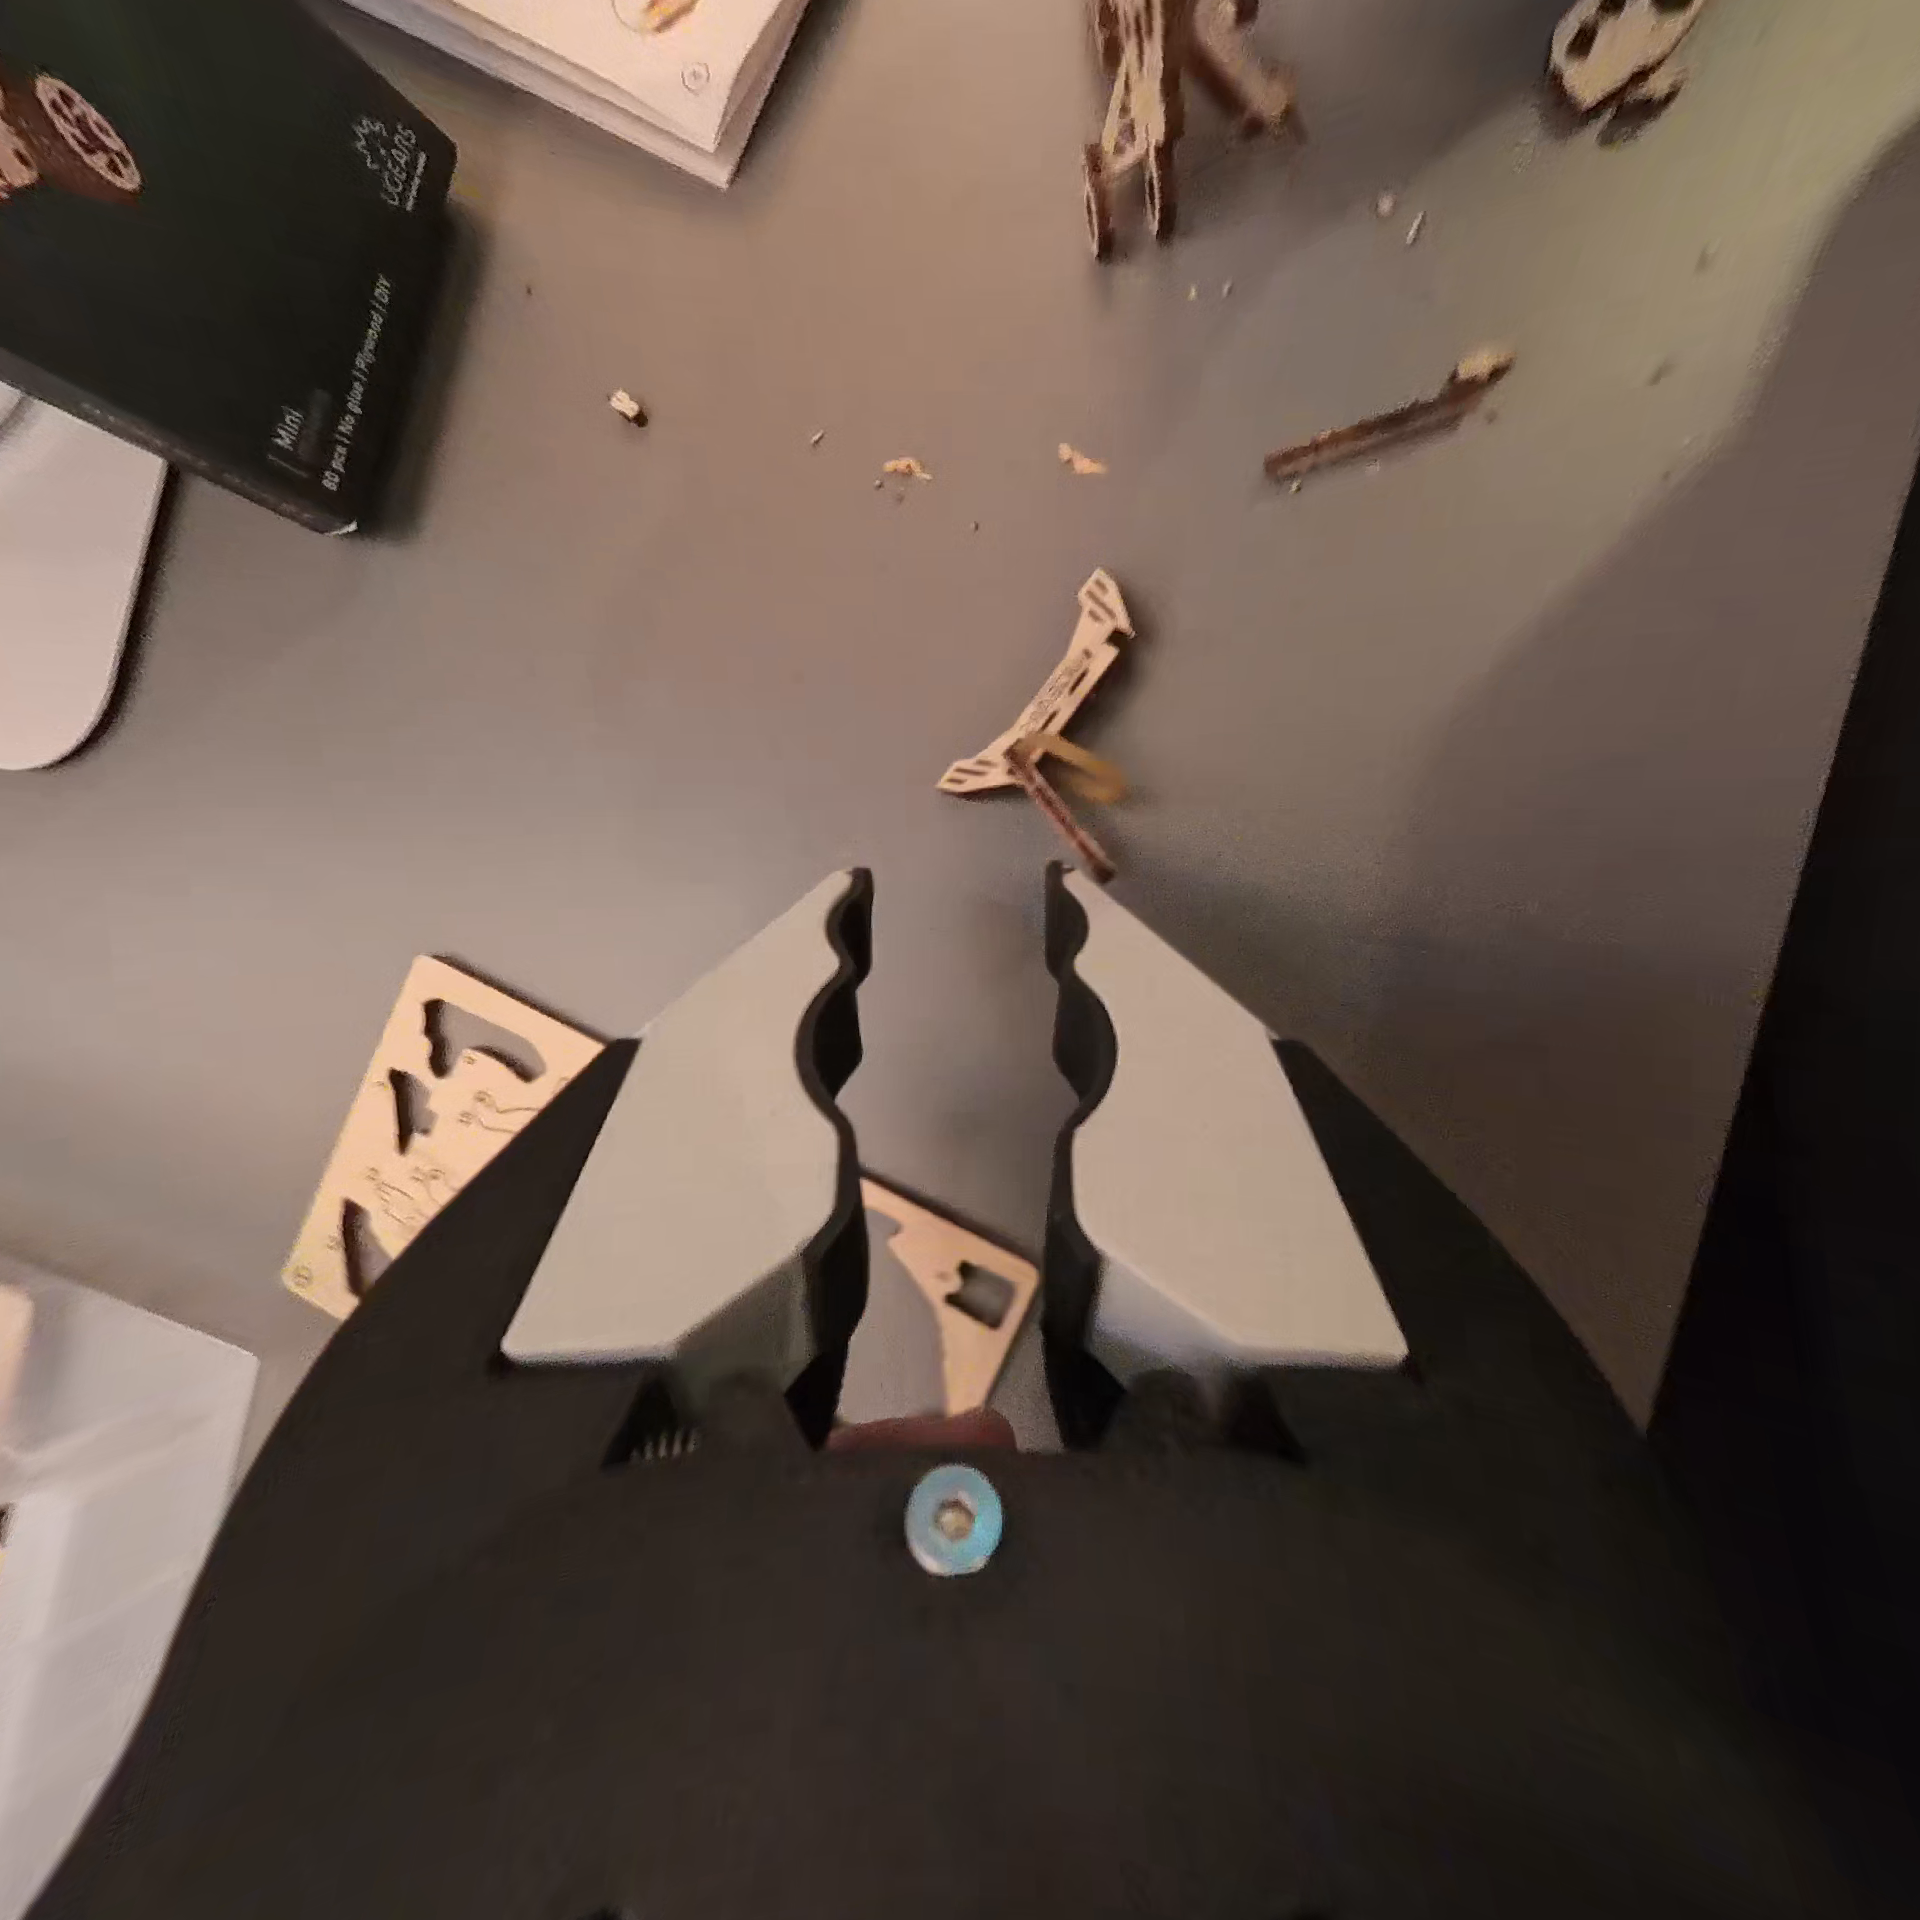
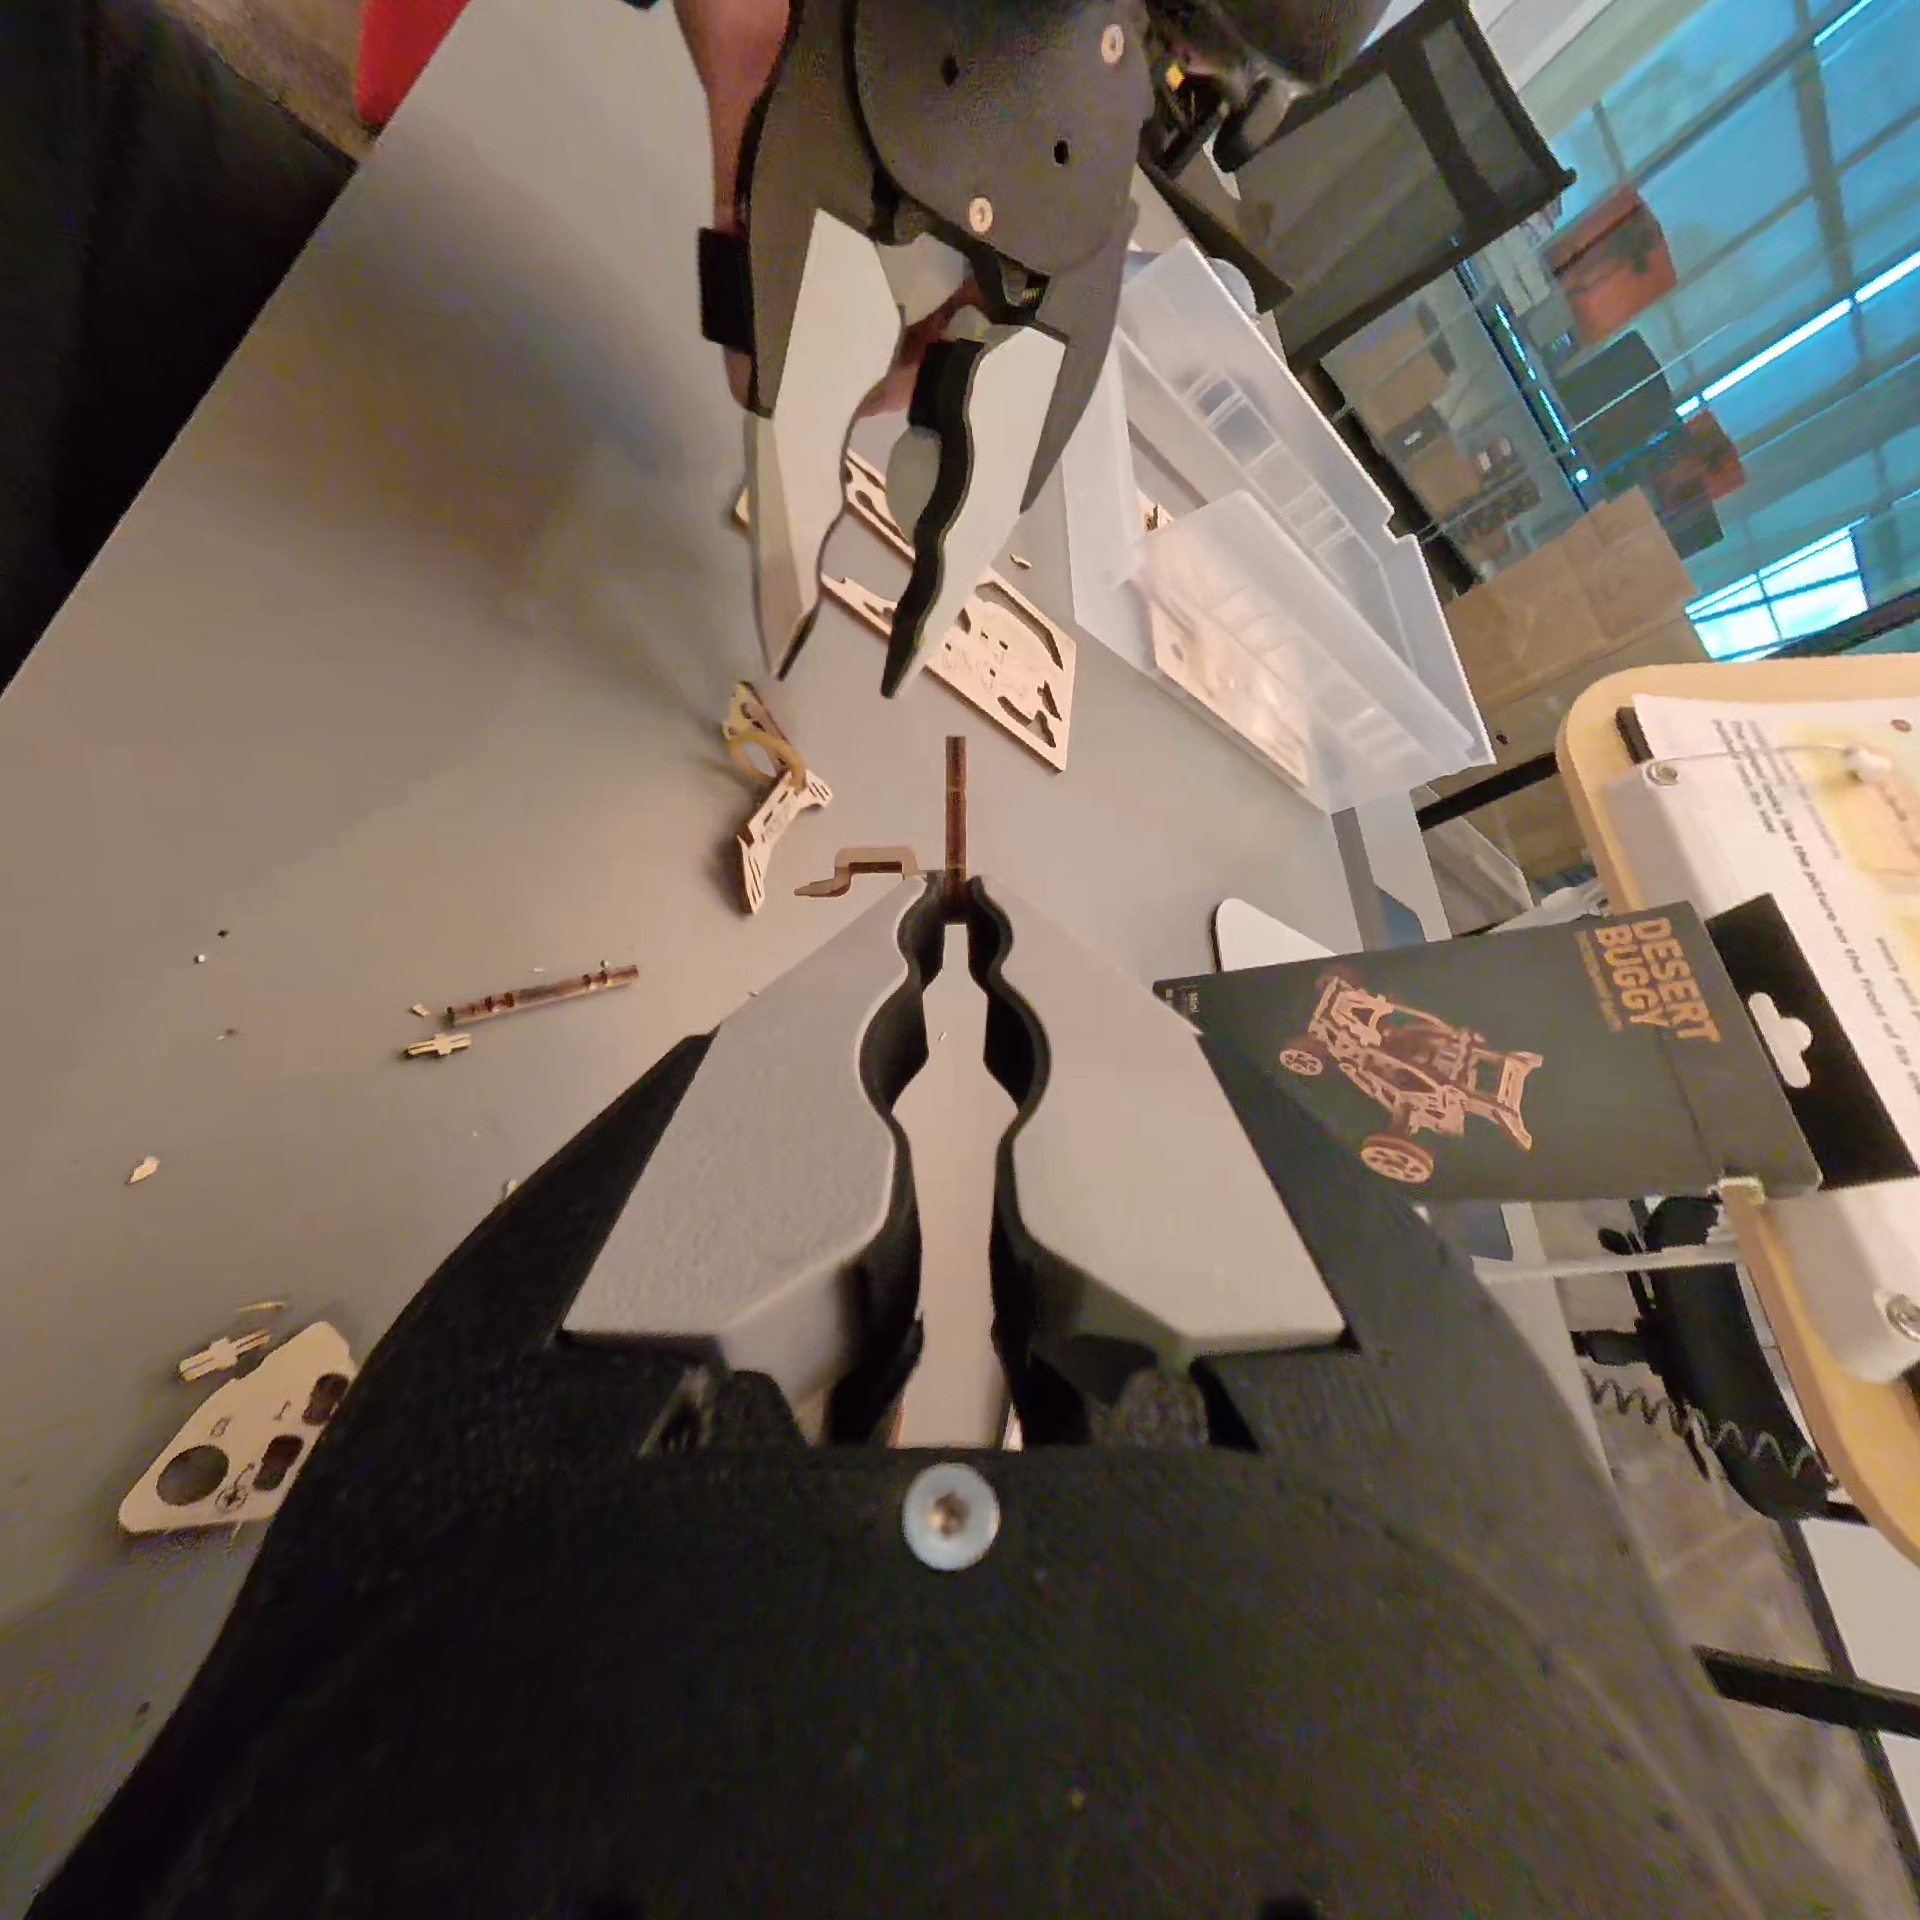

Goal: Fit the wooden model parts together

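The right gripper (image 2: pixel 954 896) is pinching a thin dark wooden strip (image 2: pixel 955 805) at its very tips, the fingers closed almost together, and the strip's lower end is hiding between the pads. The left gripper (image 1: pixel 958 883) is hanging with its fingers parted and nothing between them, just short of a pale winged wooden piece (image 1: pixel 1044 701) lying on the grey table (image 1: pixel 675 665) (a yellowish ring is sitting on it, blurred). One punched plywood sheet (image 1: pixel 457 1101) is lying largely covered by the left gripper's body. At the far edge of the left wrist view, one partly built model (image 1: pixel 1153 114) is cut off and smeared. In the right wrist view two loose cross-shaped bits (image 2: pixel 436 1047) are showing, plus one slotted rod (image 2: pixel 540 992), one rounded plate (image 2: pixel 234 1439) half behind the gripper, and one dark kit box (image 2: pixel 1475 1060).
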{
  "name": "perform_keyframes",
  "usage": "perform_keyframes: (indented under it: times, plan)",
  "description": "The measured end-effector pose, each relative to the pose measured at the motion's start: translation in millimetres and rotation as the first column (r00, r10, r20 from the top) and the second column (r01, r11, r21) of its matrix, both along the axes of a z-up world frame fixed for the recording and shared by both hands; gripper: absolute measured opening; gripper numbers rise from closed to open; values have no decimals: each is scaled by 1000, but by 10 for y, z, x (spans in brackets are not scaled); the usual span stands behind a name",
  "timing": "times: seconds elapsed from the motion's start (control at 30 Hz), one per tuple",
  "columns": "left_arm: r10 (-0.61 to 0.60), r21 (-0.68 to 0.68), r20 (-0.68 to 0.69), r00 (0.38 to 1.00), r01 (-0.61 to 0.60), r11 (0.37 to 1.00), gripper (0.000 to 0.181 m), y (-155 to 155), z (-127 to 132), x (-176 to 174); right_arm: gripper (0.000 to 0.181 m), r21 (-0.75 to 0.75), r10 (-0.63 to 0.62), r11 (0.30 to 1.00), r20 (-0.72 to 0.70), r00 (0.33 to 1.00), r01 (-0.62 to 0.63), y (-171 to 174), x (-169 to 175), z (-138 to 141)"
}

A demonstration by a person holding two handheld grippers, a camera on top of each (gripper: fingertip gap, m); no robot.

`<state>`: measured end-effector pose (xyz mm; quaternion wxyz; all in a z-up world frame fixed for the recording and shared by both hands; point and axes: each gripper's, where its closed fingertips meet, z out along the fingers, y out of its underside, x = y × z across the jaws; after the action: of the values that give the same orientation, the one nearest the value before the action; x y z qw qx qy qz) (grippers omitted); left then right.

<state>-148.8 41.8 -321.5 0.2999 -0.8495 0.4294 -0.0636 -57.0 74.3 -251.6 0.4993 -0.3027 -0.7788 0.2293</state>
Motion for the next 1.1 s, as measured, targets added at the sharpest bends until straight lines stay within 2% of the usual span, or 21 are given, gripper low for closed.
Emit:
perform_keyframes:
  times: [0.03, 0.17, 0.3, 0.5, 0.7, 1.1]
  plan:
    - [-44, -8, 9, 999, 44, 999, 27, -13, 18, 11, 1, -6, -3, 1000, -3, 1000, 3, 6, 16, 3]
    - [-163, -22, -100, 982, 161, 987, 25, 84, 54, -84, 1, -17, -9, 1000, -8, 1000, 9, 27, 54, -12]
    - [-291, -32, -223, 930, 292, 956, 27, 159, -111, -66, 1, -23, -9, 1000, -13, 1000, 9, 34, 53, -18]
    - [-375, 33, -253, 892, 396, 918, 32, 166, -165, 138, 1, -26, -23, 999, -16, 1000, 22, 73, 69, -19]
    - [-384, 52, -244, 891, 407, 912, 18, 108, -220, 261, 1, -29, -28, 999, -10, 1000, 28, 97, 46, -35]
    - [-351, 150, -210, 913, 385, 911, 4, 152, -215, 509, 1, -48, -54, 997, 28, 998, 55, 130, 58, -111]
